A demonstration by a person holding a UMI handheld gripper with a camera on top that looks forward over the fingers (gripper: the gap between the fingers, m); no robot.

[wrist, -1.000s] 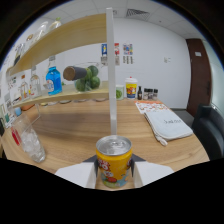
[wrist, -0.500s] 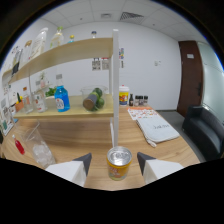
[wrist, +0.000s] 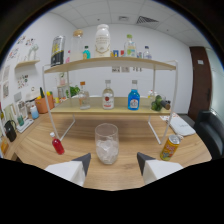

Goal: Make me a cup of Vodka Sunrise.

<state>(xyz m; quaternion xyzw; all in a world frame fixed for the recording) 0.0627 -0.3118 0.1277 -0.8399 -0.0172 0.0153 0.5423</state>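
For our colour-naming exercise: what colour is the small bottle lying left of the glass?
Red, with a white cap; the small bottle shows best in the gripper view.

Count: one glass (wrist: pixel 106 143) with ice, one yellow can (wrist: pixel 170 147), one small red bottle (wrist: pixel 57 145), one blue bottle (wrist: pixel 133 99), one two-tier shelf (wrist: pixel 112 62) on the counter (wrist: pixel 40 145).

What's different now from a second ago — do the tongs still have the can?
No. The yellow drink can has been let go and stands on the wooden table, off to one side. The tongs have swung over, open, to the clear glass of ice, which stands just ahead between their tips. The small red bottle and the two-tier shelf stayed put.
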